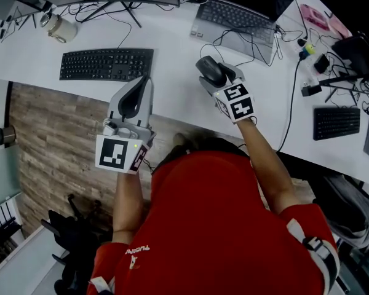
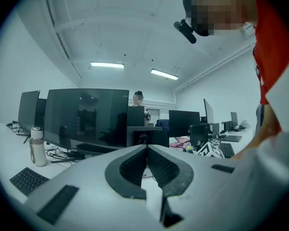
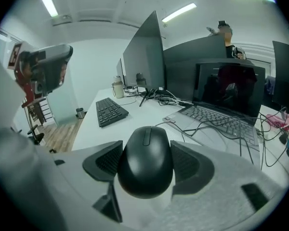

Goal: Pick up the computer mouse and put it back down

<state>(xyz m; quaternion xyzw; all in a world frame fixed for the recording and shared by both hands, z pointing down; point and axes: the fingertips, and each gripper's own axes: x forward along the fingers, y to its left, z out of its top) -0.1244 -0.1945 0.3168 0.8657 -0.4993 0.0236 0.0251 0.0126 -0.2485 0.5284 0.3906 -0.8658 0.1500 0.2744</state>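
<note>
red shirt point(image 1: 221, 226), right gripper point(image 1: 210, 72) fingers point(image 3: 195, 165) holding black mouse point(image 3: 145, 163), left gripper point(image 1: 140, 86) fingers point(image 2: 166, 167) closed, white desk point(image 1: 172, 72), wood floor point(image 1: 55, 134)

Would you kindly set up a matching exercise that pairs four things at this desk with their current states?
Things:
1. computer mouse
2. left gripper
3. laptop
4. bottle

States:
A. lid open
B. standing upright
C. clamped in the right gripper
D. shut, nothing in it

Pairs: 1-C, 2-D, 3-A, 4-B

A white desk point(image 1: 172, 82) bears a black keyboard point(image 1: 106, 64) and a laptop point(image 1: 237, 22).
</note>
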